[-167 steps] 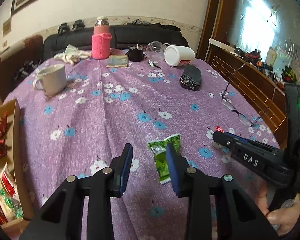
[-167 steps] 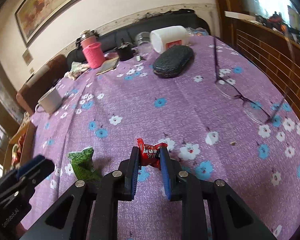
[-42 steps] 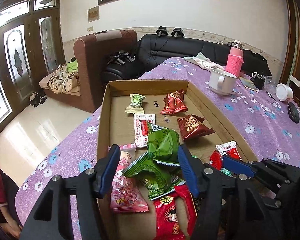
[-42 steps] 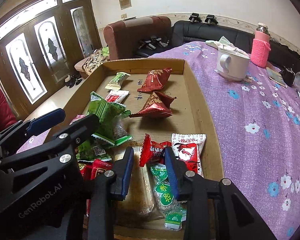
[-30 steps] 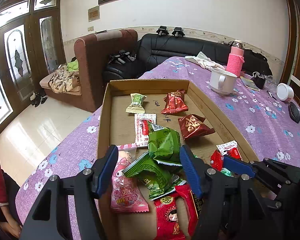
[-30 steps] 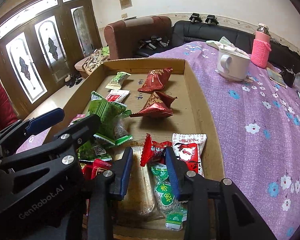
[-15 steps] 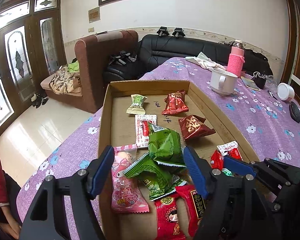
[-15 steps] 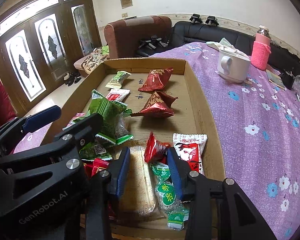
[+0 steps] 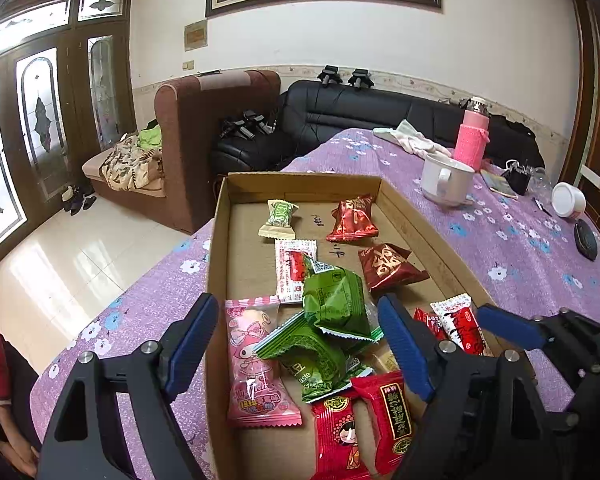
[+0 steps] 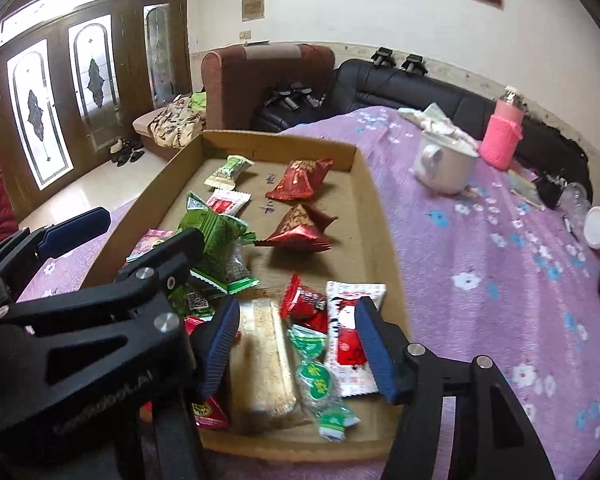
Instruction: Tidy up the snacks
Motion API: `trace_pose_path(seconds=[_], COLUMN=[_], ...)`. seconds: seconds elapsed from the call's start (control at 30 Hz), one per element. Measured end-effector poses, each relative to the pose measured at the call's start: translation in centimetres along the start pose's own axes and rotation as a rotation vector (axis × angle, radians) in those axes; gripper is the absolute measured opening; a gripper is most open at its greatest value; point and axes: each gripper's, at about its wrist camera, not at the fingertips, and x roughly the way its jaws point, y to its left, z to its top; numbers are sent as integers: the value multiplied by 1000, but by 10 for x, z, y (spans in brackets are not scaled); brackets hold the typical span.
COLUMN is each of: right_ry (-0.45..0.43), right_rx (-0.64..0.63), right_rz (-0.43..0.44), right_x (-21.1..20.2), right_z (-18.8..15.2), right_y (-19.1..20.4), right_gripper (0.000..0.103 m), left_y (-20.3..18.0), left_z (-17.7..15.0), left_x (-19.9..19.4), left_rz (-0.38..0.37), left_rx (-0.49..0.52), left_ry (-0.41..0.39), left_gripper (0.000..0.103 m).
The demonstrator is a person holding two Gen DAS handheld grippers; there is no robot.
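Both tools stand over the near end of the cardboard box (image 9: pixel 420 220), which sits at the near left corner of the table in its purple flowered cloth (image 9: pixel 500 240). The left gripper (image 9: pixel 300 338) has its jaws spread wide with nothing between them; a green packet (image 9: pixel 336 304) lies free beneath, on the heap at the box's near end. The right gripper (image 10: pixel 296 338) is likewise released, and a small red candy (image 10: pixel 306 302) rests on the box floor just beyond its fingertips, beside a white and red packet (image 10: pixel 350 332). Judged from this, both deliveries are complete. Snacks in the box remain loosely scattered, unsorted. No stray snack is visible on the cloth; only a white mug (image 10: pixel 446 166), pink bottle (image 10: pixel 502 136) and small clutter toward the far edge. Whether more remains out of view cannot be told.
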Motion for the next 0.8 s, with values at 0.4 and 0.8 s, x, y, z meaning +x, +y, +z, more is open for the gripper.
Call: trace_pose_path(seconds=[0.4,0.8], right_ry=[-16,-68], right_rx=[87,127], right_rz=[-9,-18], right_x=[-28,-67], right_z=[-10,-40], right_y=[-33,-69], right_gripper=[72,80], left_y=[2,-1], left_z=[0,0], left_x=[-6,-11], left_rz=[24,79], left_rx=[-5,-8], left_ry=[-12,-34], left_gripper=[86,93])
